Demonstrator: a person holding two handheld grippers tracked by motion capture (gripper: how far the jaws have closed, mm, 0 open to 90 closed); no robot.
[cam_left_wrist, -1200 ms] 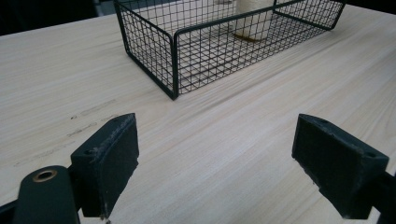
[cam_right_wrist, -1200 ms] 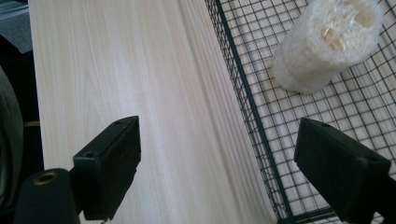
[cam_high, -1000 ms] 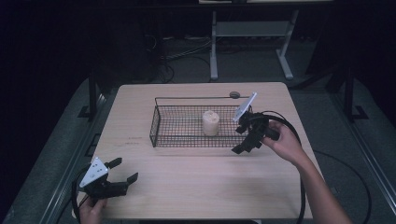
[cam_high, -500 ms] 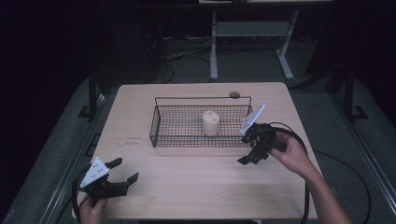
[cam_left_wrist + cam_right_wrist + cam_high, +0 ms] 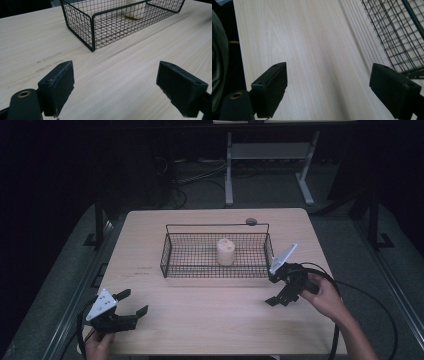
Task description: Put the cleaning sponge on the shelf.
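Wire basket (image 5: pixel 172 256): one candle (image 5: pixel 225 251). Left gripper (image 5: pixel 136 303), right gripper (image 5: pixel 274 290): fingers wide, empty.

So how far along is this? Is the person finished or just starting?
One step looks done: a cream-coloured cylinder stands upright inside the wire basket. Nothing is in hand; the right gripper sits just outside the basket's right end, jaws open and empty, and the left gripper rests open at the near-left table corner. I see nothing else waiting to load.
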